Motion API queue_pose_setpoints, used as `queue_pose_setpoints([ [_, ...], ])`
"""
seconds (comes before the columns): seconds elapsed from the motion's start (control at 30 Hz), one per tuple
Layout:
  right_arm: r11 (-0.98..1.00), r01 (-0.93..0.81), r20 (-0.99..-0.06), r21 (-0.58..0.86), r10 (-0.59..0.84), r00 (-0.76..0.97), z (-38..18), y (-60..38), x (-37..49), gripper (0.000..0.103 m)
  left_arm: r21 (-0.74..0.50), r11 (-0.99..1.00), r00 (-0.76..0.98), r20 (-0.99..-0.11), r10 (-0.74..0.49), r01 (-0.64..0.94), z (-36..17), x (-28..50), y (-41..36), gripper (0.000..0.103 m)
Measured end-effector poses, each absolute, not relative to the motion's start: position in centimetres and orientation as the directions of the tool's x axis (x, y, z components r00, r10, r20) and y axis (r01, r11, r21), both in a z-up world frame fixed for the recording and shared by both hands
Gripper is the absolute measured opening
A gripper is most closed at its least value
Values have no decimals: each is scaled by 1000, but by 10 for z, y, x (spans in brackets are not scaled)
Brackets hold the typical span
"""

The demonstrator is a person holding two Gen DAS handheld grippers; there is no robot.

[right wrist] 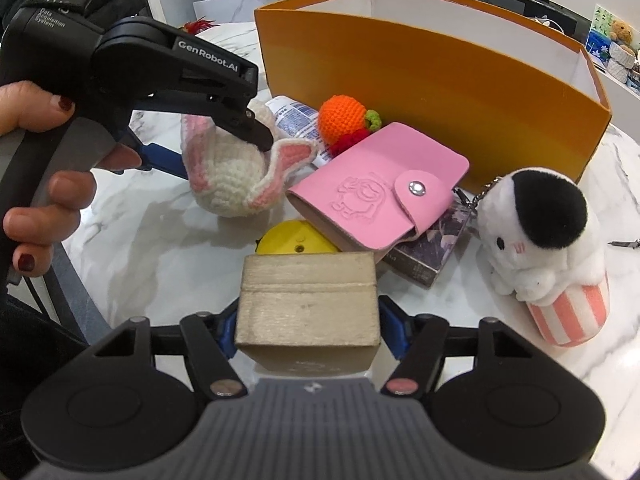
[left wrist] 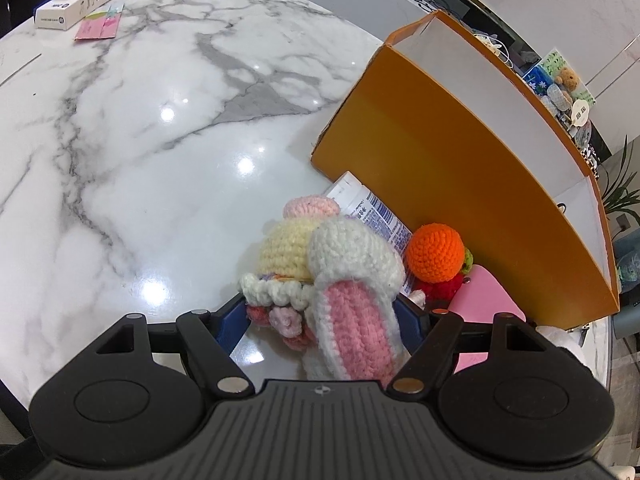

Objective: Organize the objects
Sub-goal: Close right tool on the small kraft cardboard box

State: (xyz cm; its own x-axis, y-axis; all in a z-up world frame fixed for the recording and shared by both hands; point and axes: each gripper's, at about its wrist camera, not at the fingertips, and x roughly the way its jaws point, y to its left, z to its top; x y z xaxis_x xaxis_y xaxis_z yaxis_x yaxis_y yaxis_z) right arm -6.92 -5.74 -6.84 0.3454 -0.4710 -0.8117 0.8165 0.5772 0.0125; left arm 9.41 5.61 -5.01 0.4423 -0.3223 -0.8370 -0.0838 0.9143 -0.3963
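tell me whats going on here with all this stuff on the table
A person is sorting small items beside an open orange box on a marble table. The left tongs are around a crocheted bunny toy; the right tongs clamp a wooden block. A pink wallet and white plush lie outside the box.

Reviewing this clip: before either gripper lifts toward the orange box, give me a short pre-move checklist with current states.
1. Right gripper closed on wooden block: ok.
2. Left gripper around crochet bunny: ok; firm grip: cannot tell.
3. Orange box open on top: ok.
4. Room inside box: cannot tell, floor hidden.
5. Pink wallet clear of block's lift path: ok, it lies beyond.
6. Plush keychain clear of both grippers: ok.
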Motion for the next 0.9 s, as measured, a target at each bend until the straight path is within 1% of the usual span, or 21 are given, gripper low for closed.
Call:
queue_pose_setpoints([
  [0.57, 580, 814, -810, -18, -486, 328, -70, -58, -65, 70, -333, 943, 448, -844, -296, -5, -51, 91, 42, 88],
  [0.67, 579, 815, -812, 9, -471, 344, -70, -59, -67, 65, -323, 946, 441, -845, -301, 27, -50, 91, 40, 85],
  [0.9, 566, 823, -811, 37, -465, 356, -69, -60, -68, 64, -298, 953, 446, -847, -291, 56, -48, 88, 38, 84],
])
